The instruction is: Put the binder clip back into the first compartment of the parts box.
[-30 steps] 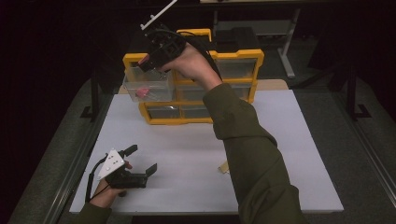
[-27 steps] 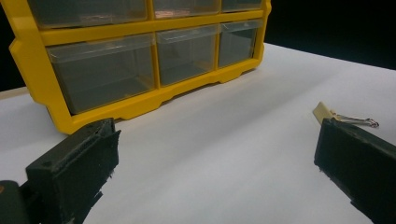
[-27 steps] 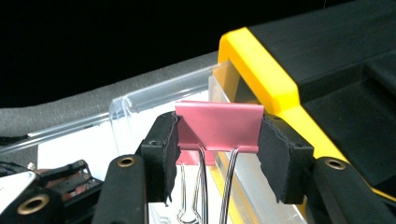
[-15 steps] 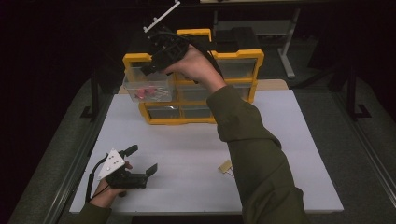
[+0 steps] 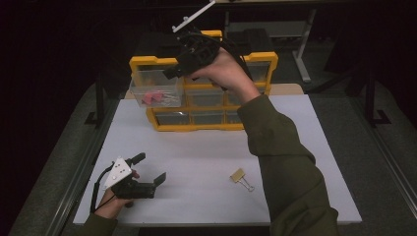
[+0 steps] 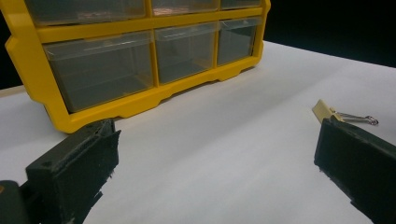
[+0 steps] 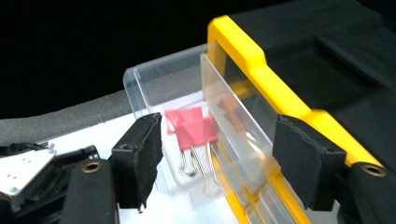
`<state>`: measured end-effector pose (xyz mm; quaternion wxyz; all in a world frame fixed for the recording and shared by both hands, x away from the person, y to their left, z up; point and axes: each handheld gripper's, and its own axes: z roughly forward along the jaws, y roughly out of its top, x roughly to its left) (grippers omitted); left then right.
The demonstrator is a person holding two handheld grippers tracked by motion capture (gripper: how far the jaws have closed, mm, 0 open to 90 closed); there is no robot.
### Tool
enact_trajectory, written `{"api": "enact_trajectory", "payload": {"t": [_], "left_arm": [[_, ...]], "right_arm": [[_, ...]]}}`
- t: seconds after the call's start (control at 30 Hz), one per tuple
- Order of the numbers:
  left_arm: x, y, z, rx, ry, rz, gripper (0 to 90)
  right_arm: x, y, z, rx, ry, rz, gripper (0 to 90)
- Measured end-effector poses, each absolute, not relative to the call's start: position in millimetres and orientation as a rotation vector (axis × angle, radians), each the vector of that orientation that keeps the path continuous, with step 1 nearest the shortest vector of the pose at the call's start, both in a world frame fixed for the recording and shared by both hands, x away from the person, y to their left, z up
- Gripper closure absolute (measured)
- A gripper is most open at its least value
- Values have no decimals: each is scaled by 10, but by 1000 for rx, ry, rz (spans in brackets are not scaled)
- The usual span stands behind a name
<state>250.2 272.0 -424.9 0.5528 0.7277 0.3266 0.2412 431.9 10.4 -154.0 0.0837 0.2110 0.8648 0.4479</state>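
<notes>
Your right gripper [image 5: 169, 73] has just been opening, jaws empty above the pulled-out drawer [image 5: 156, 91] at the far left, pink binder clips [image 7: 192, 127] inside. Back away level without nudging it; your left gripper [image 5: 147, 169] rests open.

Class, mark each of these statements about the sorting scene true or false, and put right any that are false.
1. The top left drawer of the yellow organiser is pulled out. True.
2. The red binder clip lies on the table. False: it lies inside the pulled-out drawer.
3. The right gripper is clamped on the red clip. False: its jaws stand apart, have just been opening, and press on nothing.
4. A cream binder clip lies on the white table, in front of the organiser. True.
5. The left gripper holds the cream clip. False: it rests open near the table's front left, apart from the clip.
</notes>
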Motion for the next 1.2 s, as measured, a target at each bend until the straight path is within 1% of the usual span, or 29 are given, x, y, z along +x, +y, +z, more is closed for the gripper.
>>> {"api": "enact_trajectory", "payload": {"t": [0.07, 0.37, 0.63, 0.8, 1.2], "left_arm": [[2503, 2718, -4251, 1720, 771, 570, 0], [2505, 2721, -4252, 1724, 768, 571, 0], [2502, 2720, -4250, 1727, 770, 571, 0], [2504, 2719, -4252, 1732, 765, 572, 0], [2507, 2708, -4259, 1710, 766, 569, 0]], "right_arm": [[4300, 46, -1558, 636, 2579, 1338, 300], [4213, -123, -1706, 655, 2595, 1270, 192], [4127, -265, -1862, 644, 2589, 1247, 117], [4081, -354, -1961, 661, 2587, 1259, 104], [3955, -487, -2245, 661, 2592, 1215, 115]]}}
